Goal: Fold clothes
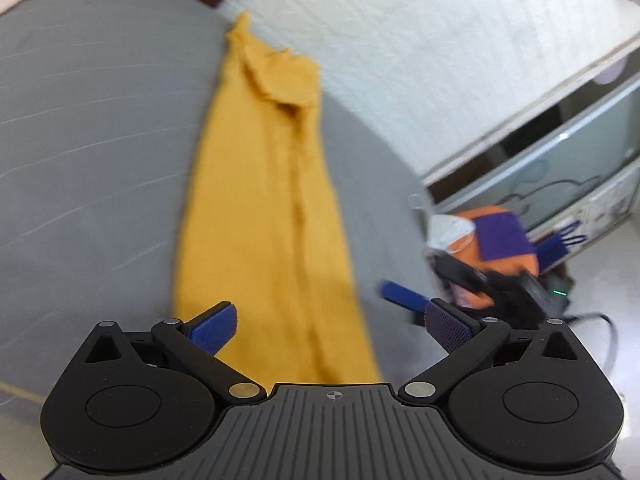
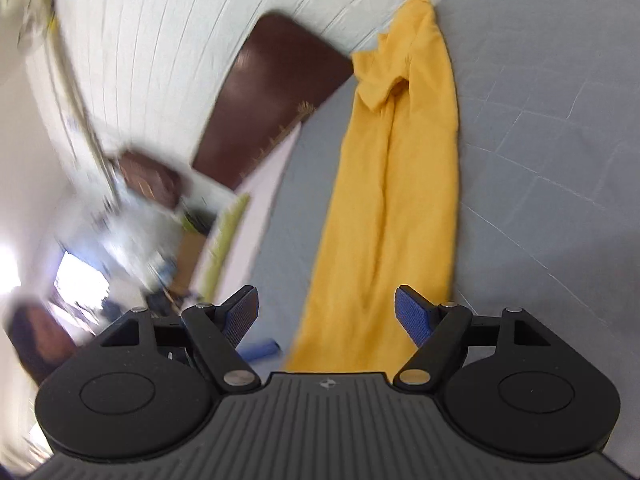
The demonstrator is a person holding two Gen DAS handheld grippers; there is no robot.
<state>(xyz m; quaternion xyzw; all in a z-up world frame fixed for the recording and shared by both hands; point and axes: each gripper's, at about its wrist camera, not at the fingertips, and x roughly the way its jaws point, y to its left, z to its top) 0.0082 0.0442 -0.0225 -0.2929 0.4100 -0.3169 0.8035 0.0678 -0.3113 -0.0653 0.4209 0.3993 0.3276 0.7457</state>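
Note:
A yellow garment [image 1: 264,216], folded into a long narrow strip with its collar end far away, lies flat on a grey sheet [image 1: 100,140]. My left gripper [image 1: 330,330] stands open over the strip's near end, with nothing pressed between its blue pads. The right wrist view shows the same yellow garment [image 2: 392,200] on the grey sheet [image 2: 540,160]. My right gripper [image 2: 328,316] hovers open above that near end too, its pads touching nothing. Each view catches a blue fingertip [image 1: 400,294] of the other gripper, the second blue fingertip [image 2: 260,350] low at the left.
A white ribbed wall [image 1: 400,40] runs behind the bed. A dark brown headboard [image 2: 272,96] stands at the sheet's far left corner. Beyond the sheet's right edge are a glass-fronted cabinet [image 1: 560,168] and a black cable [image 1: 600,328] on the floor. The room at left is blurred.

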